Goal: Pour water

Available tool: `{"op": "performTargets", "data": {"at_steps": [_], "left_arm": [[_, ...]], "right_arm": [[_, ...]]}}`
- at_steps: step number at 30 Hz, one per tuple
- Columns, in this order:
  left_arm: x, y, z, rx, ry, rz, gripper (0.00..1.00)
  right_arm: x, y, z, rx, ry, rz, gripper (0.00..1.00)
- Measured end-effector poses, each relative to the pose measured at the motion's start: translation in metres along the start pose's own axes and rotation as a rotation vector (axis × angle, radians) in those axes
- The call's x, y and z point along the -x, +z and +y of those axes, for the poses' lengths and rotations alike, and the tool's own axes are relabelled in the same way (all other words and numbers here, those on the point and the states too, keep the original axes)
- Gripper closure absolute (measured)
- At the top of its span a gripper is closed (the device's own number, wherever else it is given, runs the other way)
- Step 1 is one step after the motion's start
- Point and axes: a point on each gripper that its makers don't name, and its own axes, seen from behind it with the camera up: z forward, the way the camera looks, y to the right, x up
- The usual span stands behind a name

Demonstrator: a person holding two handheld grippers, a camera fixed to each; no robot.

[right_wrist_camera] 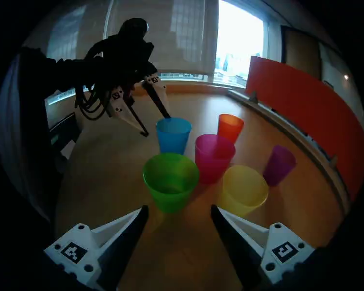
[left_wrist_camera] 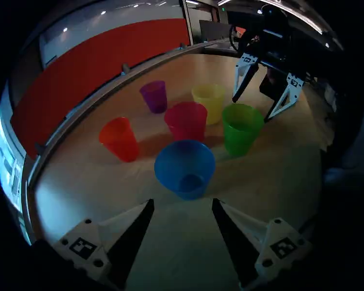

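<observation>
Several plastic cups stand upright in a cluster on a wooden table (left_wrist_camera: 279, 179). In the left gripper view the blue cup (left_wrist_camera: 185, 169) is nearest, just beyond my open left gripper (left_wrist_camera: 182, 206); behind it stand the pink cup (left_wrist_camera: 186, 121), orange cup (left_wrist_camera: 119, 139), green cup (left_wrist_camera: 240, 128), yellow cup (left_wrist_camera: 209, 101) and purple cup (left_wrist_camera: 154, 96). My right gripper (left_wrist_camera: 250, 109) hangs open past the green cup. In the right gripper view my open right gripper (right_wrist_camera: 178, 209) faces the green cup (right_wrist_camera: 170, 181) and yellow cup (right_wrist_camera: 243, 190); the left gripper (right_wrist_camera: 157, 125) is behind the blue cup (right_wrist_camera: 173, 134).
A red panel (left_wrist_camera: 94, 68) runs along the table's far rail in the left gripper view. In the right gripper view, bright windows (right_wrist_camera: 235, 43) lie behind the table and a person's dark arm (right_wrist_camera: 60, 72) holds the other gripper. Bare wood surrounds the cup cluster.
</observation>
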Motion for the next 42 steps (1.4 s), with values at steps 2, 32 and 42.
{"op": "performTargets", "data": {"at_steps": [2, 32, 42], "left_arm": [[0.002, -0.004, -0.001, -0.009, -0.003, -0.002, 0.12], [0.017, -0.046, -0.036, -0.212, -0.142, 0.078, 0.11], [0.012, -0.062, -0.054, -0.328, -0.206, 0.151, 0.11]], "right_arm": [[0.0, -0.003, 0.001, 0.007, 0.004, 0.003, 0.0], [0.007, -0.06, 0.03, 0.212, 0.162, 0.078, 0.0], [0.003, -0.081, 0.046, 0.307, 0.241, 0.121, 0.0]]}}
